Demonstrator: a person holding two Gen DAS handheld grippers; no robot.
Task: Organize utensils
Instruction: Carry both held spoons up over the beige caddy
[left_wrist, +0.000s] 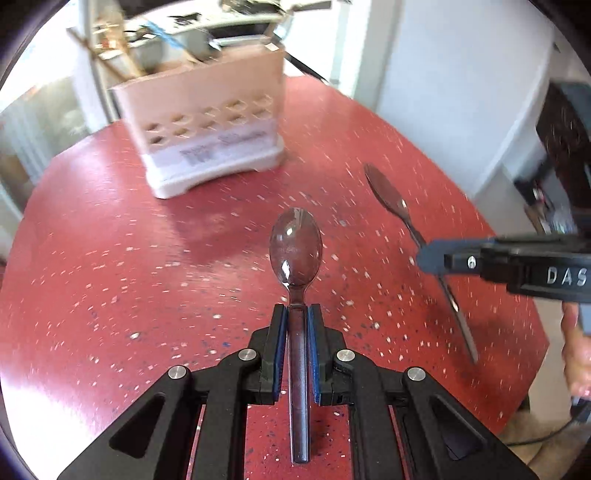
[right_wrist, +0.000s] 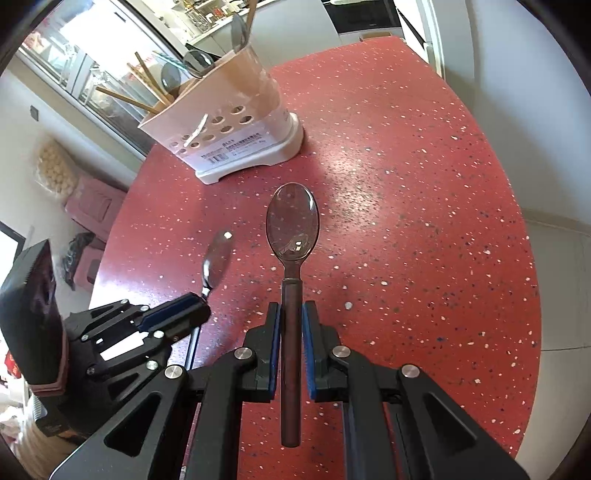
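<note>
Red speckled table (right_wrist: 406, 221), beige utensil caddy (right_wrist: 236, 122) at far side, left gripper (left_wrist: 297, 314) pinching one spoon (left_wrist: 295, 247) by its handle, right gripper (right_wrist: 291, 310) pinching another spoon (right_wrist: 292, 221) likewise.

Utensil holder (right_wrist: 236, 122) stands on the table (right_wrist: 406, 221), behind both held spoons (right_wrist: 291, 236)
</note>
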